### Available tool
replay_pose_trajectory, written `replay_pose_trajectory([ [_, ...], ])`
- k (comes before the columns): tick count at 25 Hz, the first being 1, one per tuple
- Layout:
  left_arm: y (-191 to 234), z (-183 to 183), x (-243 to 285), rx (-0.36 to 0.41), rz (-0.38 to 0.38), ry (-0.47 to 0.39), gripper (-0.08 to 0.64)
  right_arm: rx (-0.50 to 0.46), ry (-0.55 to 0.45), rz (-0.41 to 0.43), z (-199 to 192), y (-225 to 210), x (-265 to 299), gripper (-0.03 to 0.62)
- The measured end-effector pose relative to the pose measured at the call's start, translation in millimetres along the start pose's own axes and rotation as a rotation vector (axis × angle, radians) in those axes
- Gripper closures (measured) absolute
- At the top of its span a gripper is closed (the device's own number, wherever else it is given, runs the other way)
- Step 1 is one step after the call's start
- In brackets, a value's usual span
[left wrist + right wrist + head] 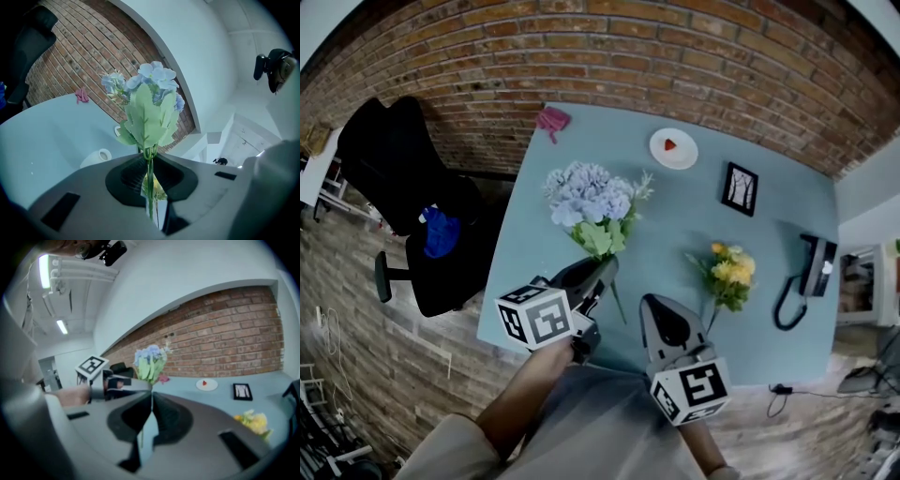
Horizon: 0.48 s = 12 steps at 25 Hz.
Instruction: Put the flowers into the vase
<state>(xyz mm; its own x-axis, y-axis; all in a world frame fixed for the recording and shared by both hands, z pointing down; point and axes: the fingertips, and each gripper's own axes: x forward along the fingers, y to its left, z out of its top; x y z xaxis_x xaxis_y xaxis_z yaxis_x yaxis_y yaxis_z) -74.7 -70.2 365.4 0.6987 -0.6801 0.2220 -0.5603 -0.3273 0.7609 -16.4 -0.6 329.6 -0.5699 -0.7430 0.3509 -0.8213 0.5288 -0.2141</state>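
Clearly the blue flowers (589, 194) are off the table (675, 220): a rounded head of pale blue blossoms above broad, toothed green leaves on one thin green stem. The left gripper (605, 267) pinches that stem just under the leaves, its jaws closed onto it, the blossoms standing out beyond its tips and the rest of the stem trailing back toward the right gripper (650, 302). The right gripper's jaws are pressed together with nothing in them, just beside the left one.

The left gripper view shows the grip itself, the stem running upright between the pads (136, 176), and beyond the left gripper (150, 159) a white vase (98, 157) with a round mouth on the table, which the head view does not show. The right gripper view has the blue flowers (149, 355) past the tips of the right gripper (151, 397), held up by the left gripper (117, 383).

Only the head view gives the whole layout: yellow flowers (731, 272) lying beside the right gripper, and farther out a white plate (673, 148), a framed picture (740, 187) and a pink cloth (552, 119).
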Motion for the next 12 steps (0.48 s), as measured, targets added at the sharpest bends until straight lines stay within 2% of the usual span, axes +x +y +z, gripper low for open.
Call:
replay_pose_trajectory([
  [8,6.8,23.5,4.1,-0.014,-0.004,-0.068,0.506,-0.024,0.026,0.041,2.1,5.9,19.5,0.569],
  [12,19.8,48.1,1.7,-0.025,0.006,-0.121,0.506,-0.022,0.047,0.050,3.3,8.2,35.6,0.569],
])
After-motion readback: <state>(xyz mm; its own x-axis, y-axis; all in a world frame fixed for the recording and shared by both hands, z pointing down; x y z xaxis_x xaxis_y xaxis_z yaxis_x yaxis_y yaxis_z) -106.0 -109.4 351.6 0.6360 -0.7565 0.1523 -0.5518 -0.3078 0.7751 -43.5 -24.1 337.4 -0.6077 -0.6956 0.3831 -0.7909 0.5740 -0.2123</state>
